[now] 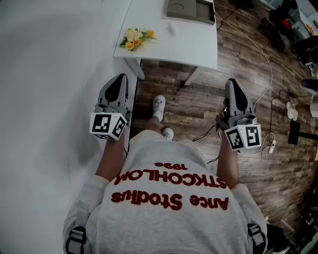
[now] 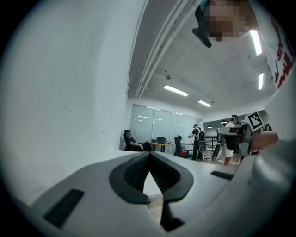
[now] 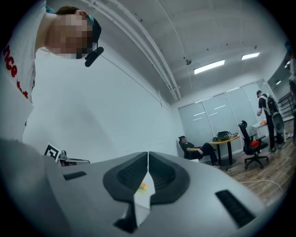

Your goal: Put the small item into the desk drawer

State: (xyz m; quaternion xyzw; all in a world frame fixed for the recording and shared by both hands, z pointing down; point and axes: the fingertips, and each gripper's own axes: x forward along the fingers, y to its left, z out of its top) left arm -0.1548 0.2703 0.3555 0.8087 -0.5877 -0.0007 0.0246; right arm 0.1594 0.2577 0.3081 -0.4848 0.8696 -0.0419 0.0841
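Holding the left claw (image 1: 118, 80) low, short of the white table (image 1: 198, 49), jaws closed together on nothing. Seeing a flower bunch (image 1: 135, 38) at the table's left edge, then a small white item (image 1: 171, 30) lying untouched mid-table, then a grey-green tray (image 1: 191, 10). Holding the right claw (image 1: 232, 83) likewise shut and empty. Judging nothing begun: grasping, opening, stowing all left. Finding no drawer in view; cannot identify the item.
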